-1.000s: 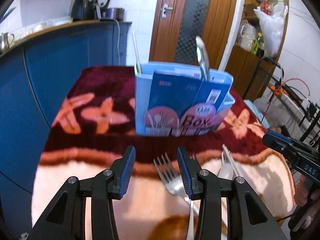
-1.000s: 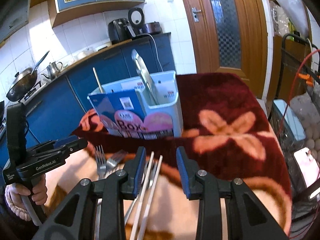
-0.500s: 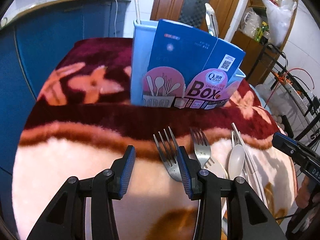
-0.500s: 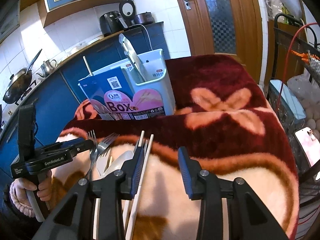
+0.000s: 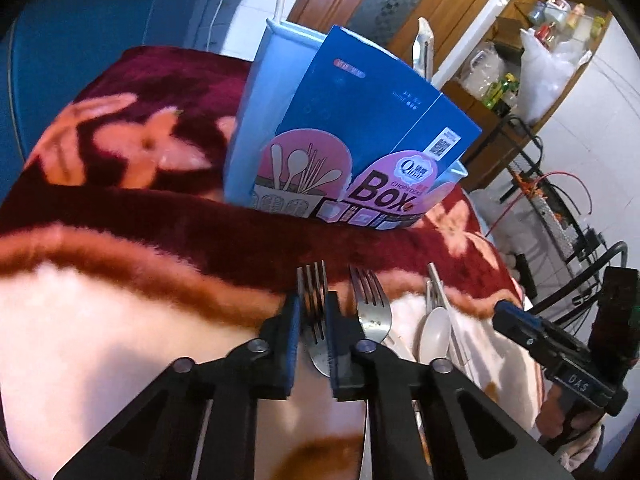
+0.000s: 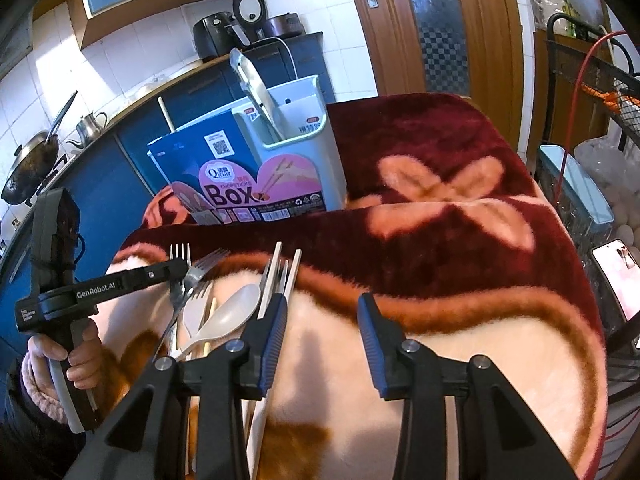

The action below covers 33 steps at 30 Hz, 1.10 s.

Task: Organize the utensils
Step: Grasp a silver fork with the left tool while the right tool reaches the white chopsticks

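The blue-and-pink cardboard sleeve [image 6: 240, 184] on the utensil holder reads "Box" in large dark letters, with "CHOPSTICKS" in small print above it and a "Q" logo at 11 o'clock from the word. The left hand-held gripper [image 6: 180, 270] bears "GenRobot.AI"; the right hand-held gripper [image 5: 504, 314] shows "DAS".

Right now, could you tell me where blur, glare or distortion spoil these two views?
Left wrist view: the blanket's flowers at left are smeared, the fork in the left claw stays sharp, edges bend. Right wrist view: sharper; window glare whitens the wall tiles; the door frame bows; a soft shadow lies between the right claw's fingers.
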Each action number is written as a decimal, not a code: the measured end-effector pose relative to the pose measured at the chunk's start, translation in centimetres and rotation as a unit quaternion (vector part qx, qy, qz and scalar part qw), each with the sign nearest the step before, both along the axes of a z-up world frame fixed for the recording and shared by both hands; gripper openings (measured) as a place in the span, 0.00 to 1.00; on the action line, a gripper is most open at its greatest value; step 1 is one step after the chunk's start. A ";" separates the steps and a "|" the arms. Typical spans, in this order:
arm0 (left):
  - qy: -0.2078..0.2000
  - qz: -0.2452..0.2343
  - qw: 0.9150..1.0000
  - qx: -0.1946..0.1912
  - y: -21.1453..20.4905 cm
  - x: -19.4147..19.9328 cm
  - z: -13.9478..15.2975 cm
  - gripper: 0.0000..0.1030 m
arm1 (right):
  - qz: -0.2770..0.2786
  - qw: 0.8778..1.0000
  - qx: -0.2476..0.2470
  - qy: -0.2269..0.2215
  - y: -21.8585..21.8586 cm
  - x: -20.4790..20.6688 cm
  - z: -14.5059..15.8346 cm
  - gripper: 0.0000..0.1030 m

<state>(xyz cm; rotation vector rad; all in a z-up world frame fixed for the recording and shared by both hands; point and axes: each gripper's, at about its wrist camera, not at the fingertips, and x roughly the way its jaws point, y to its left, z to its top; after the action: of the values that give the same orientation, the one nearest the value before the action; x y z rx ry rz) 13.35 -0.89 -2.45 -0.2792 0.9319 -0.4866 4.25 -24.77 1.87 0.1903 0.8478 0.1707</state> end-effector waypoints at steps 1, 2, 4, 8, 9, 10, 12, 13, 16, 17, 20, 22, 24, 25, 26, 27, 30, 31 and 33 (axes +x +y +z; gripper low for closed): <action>-0.001 0.001 1.000 -0.001 0.0 -0.1 0.0 0.09 | 0.001 1.000 -0.001 0.001 0.1 0.0 0.0 0.39; -0.004 0.001 1.000 -0.002 -0.1 -0.2 0.0 0.08 | 0.002 1.000 -0.002 0.002 0.1 0.0 -0.1 0.39; -0.014 0.003 1.000 -0.001 -0.2 -0.5 0.4 0.05 | 0.003 1.000 -0.003 0.004 0.3 0.0 -0.2 0.39; -0.045 0.018 0.999 0.005 0.4 -1.1 1.4 0.02 | 0.007 1.000 -0.004 0.009 0.6 0.0 -0.3 0.39; -0.050 0.021 0.998 0.007 0.6 -1.1 1.7 0.02 | 0.008 1.000 -0.005 0.009 0.7 0.0 -0.3 0.39; -0.057 0.026 0.998 0.008 0.8 -1.1 2.0 0.02 | 0.010 1.000 -0.006 0.010 0.8 0.0 -0.3 0.39; -0.068 0.035 0.997 0.013 1.1 -1.2 2.5 0.01 | 0.012 1.000 -0.008 0.010 1.0 0.0 -0.1 0.39; -0.073 0.040 0.996 0.015 1.4 -1.2 2.7 0.01 | 0.014 1.000 -0.009 0.010 1.1 0.0 -0.1 0.39; -0.089 0.058 0.994 0.023 2.5 -1.0 3.4 0.01 | 0.017 1.000 -0.012 0.010 1.5 0.1 0.0 0.39; -0.095 0.066 0.993 0.026 2.9 -1.0 3.7 0.01 | 0.017 1.000 -0.012 0.011 1.6 0.1 -0.1 0.39; -0.115 0.084 0.989 0.034 4.3 -1.0 4.7 0.01 | 0.020 1.000 -0.015 0.014 2.0 0.3 -0.2 0.39; -0.130 0.091 0.986 0.040 5.0 -1.1 5.4 0.01 | 0.021 0.999 -0.017 0.017 2.2 0.4 -0.3 0.39; -0.146 0.097 0.983 0.047 5.3 -1.3 6.2 0.01 | 0.022 0.999 -0.017 0.020 2.3 0.6 -0.4 0.39; -0.156 0.100 0.981 0.051 5.5 -1.4 6.6 0.01 | 0.023 0.999 -0.017 0.022 2.4 0.7 -0.4 0.39; -0.164 0.101 0.980 0.053 5.6 -1.5 7.0 0.01 | 0.024 0.999 -0.016 0.022 2.5 0.8 -0.4 0.39; -0.172 0.104 0.978 0.056 5.6 -1.6 7.4 0.01 | 0.026 0.999 -0.016 0.021 2.6 0.8 -0.3 0.39; -0.193 0.108 0.973 0.063 5.6 -1.9 8.5 0.01 | 0.031 0.999 -0.018 0.016 3.1 0.9 0.0 0.39; -0.199 0.110 0.972 0.065 5.6 -2.0 8.8 0.01 | 0.032 0.999 -0.018 0.015 3.2 0.9 0.1 0.39; -0.210 0.115 0.969 0.068 5.7 -2.0 9.5 0.02 | 0.034 0.999 -0.020 0.013 3.5 1.0 0.3 0.39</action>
<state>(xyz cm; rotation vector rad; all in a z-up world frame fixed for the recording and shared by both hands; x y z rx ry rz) 11.33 4.86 7.02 -0.1475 0.5073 -0.2513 5.22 -21.28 2.13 0.1261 0.8843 0.2154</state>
